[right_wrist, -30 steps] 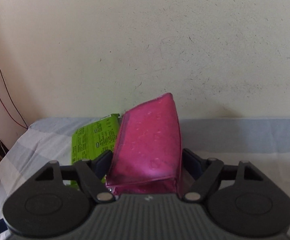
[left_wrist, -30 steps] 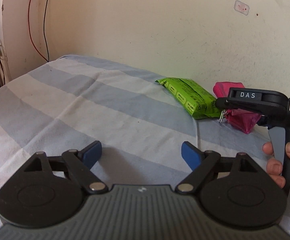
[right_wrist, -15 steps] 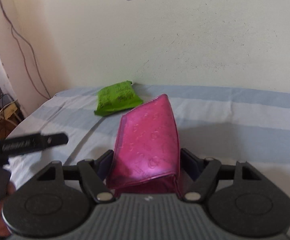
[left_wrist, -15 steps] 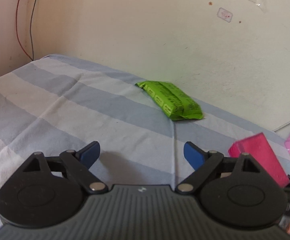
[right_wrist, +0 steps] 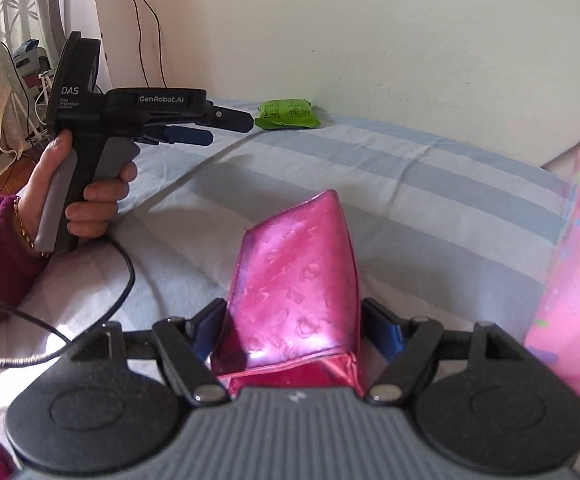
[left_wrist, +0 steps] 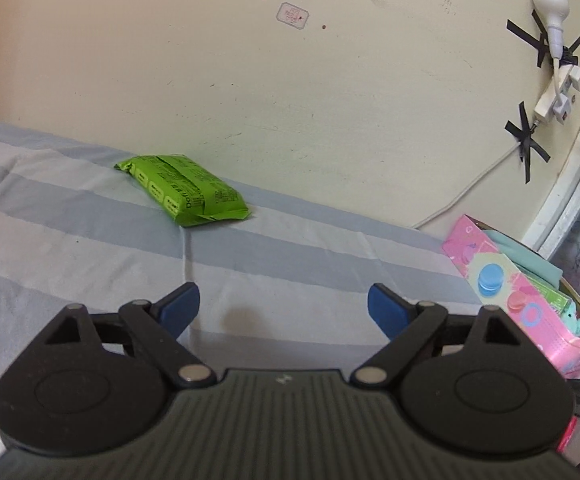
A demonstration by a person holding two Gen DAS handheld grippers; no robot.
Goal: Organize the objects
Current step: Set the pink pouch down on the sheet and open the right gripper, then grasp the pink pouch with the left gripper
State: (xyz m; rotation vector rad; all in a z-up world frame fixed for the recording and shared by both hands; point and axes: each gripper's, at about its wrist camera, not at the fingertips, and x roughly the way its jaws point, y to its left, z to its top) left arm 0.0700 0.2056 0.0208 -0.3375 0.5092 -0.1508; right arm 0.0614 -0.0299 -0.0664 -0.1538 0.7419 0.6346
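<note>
My right gripper (right_wrist: 294, 314) is shut on a glossy pink pouch (right_wrist: 298, 264), which stands up between the blue pads above the striped bed sheet (right_wrist: 410, 208). The left gripper (left_wrist: 281, 302) is open with nothing between its blue fingertips (left_wrist: 179, 306), hovering over the sheet. In the right wrist view the left gripper (right_wrist: 217, 128) is at the left, held by a hand (right_wrist: 89, 196) in a maroon sleeve. A green packet (left_wrist: 185, 190) lies near the wall, beyond the left gripper; the same green packet (right_wrist: 287, 114) appears far back in the right wrist view.
A pink patterned box (left_wrist: 502, 280) holding soft items stands at the bed's right end, and its wall (right_wrist: 570, 280) is close on the right of the pouch. A power strip and bulb (left_wrist: 550, 80) are taped to the wall. A black cable (right_wrist: 69, 344) trails across the sheet.
The right gripper has carried the pink pouch away from the wall and rightward, up beside the pink box. The left view swung right, and its jaws stand slightly wider.
</note>
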